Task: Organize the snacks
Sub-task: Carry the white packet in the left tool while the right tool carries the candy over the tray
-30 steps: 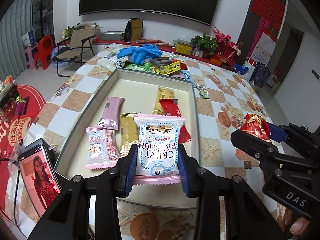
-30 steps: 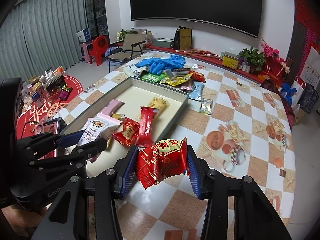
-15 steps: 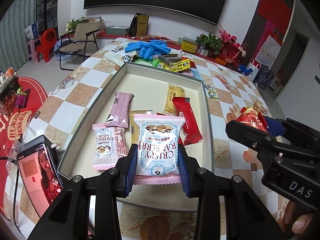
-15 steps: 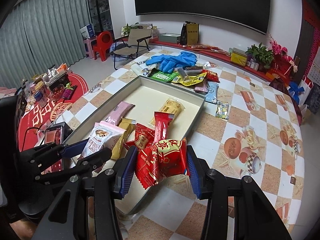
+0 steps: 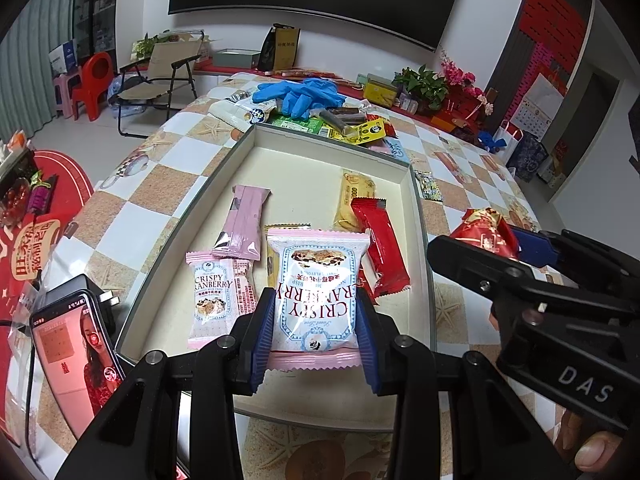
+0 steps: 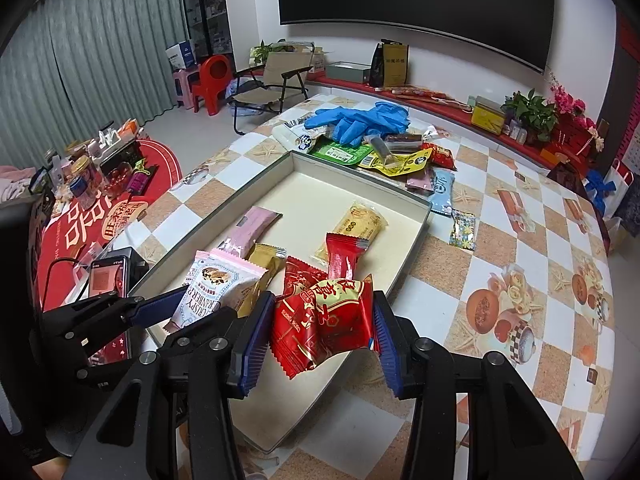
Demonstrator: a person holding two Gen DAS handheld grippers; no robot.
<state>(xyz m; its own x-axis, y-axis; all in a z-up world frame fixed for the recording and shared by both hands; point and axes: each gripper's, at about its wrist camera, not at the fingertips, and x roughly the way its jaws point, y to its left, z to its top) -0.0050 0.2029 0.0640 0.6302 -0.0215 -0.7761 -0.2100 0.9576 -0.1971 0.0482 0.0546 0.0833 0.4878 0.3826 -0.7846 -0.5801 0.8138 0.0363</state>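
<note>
Seven snacks lie in your tray (image 5: 414,184). Your left gripper (image 5: 314,326) grips a cranberry crisp pack (image 5: 316,292) above the tray's near end; your right gripper (image 6: 322,334), grasping a red packet (image 6: 324,320), has moved over the tray's near corner.

Two grippers, the left (image 5: 314,332) and the right (image 6: 322,338), each held one packet. Two Crispy Cranberry packets (image 5: 316,292) showed: one in the left, one (image 5: 214,300) just left of it in the tray (image 5: 416,184). Ahead of the grippers lay one pink bar (image 5: 244,222), one red bar (image 5: 380,248), one yellow pack (image 5: 356,196). Beyond, one heap of blue gloves (image 5: 300,94). Left of the tray, one phone (image 5: 72,352).
</note>
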